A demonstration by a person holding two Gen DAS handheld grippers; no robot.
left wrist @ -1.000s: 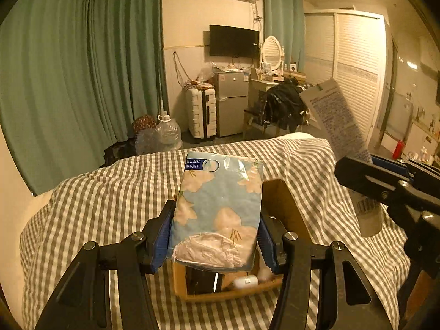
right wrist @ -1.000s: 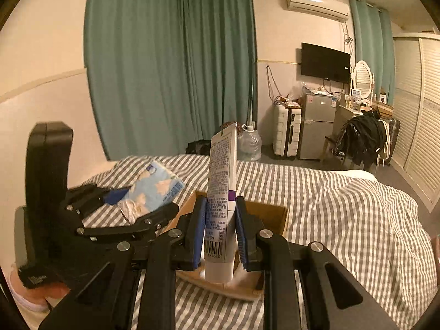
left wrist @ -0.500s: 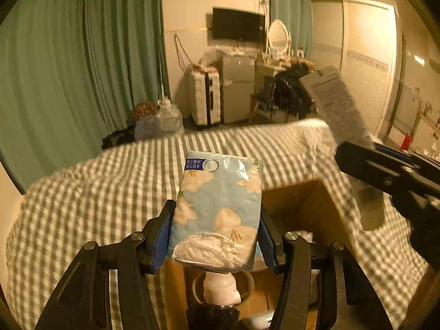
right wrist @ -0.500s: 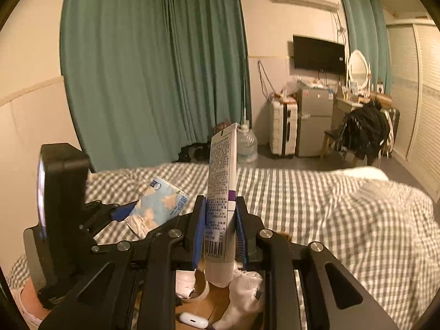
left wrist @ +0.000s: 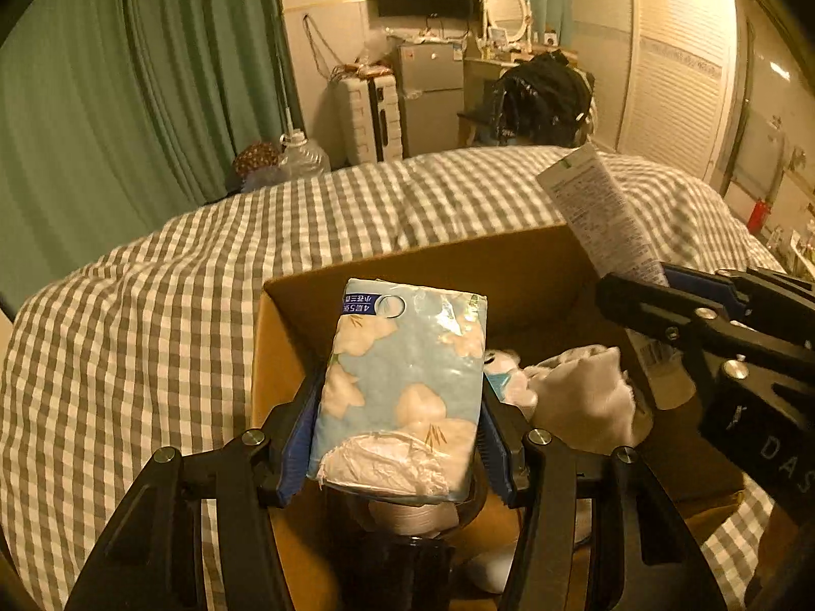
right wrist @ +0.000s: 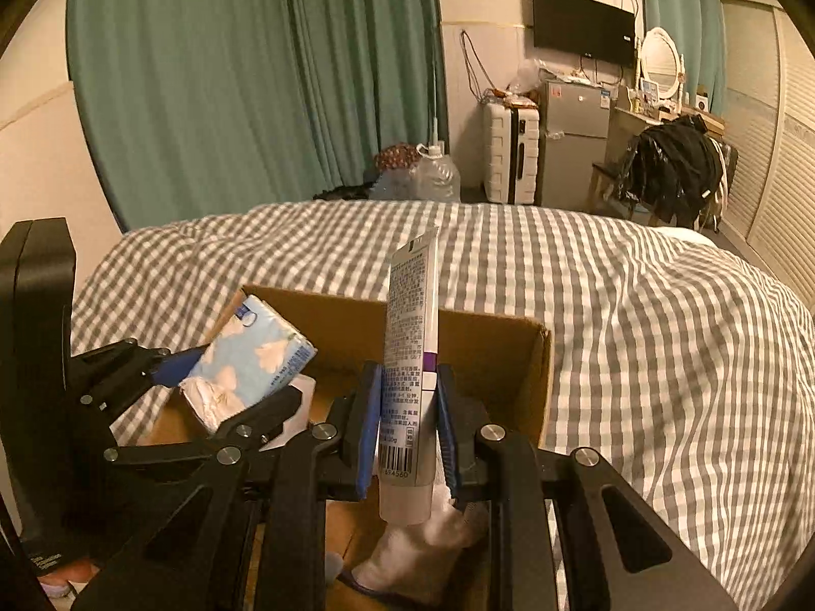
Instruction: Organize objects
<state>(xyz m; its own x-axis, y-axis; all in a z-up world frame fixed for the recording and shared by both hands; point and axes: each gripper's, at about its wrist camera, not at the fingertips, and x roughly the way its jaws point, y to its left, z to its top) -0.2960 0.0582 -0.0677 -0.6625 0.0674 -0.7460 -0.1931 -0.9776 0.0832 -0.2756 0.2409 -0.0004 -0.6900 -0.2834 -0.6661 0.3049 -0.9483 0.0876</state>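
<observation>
Now lowered over the open cardboard box (left wrist: 509,265), both loads at once: left gripper (left wrist: 402,438) clamped on the blue tissue pack (left wrist: 407,382), right gripper (right wrist: 407,427) clenched on the white tube (right wrist: 412,346). Held a second earlier well above the bed, with little of the box showing. Judged close to release, beside a white cloth (left wrist: 586,397) already inside. Rested on a checked bedspread (right wrist: 636,305). Beyond, green curtains (right wrist: 229,76), a suitcase (right wrist: 512,153), a small fridge (right wrist: 573,137), a wall TV (right wrist: 583,25).

left hand-held gripper (left wrist: 397,438): clamped, tilted down | right hand-held gripper (right wrist: 407,427): clamped, tilted down
</observation>
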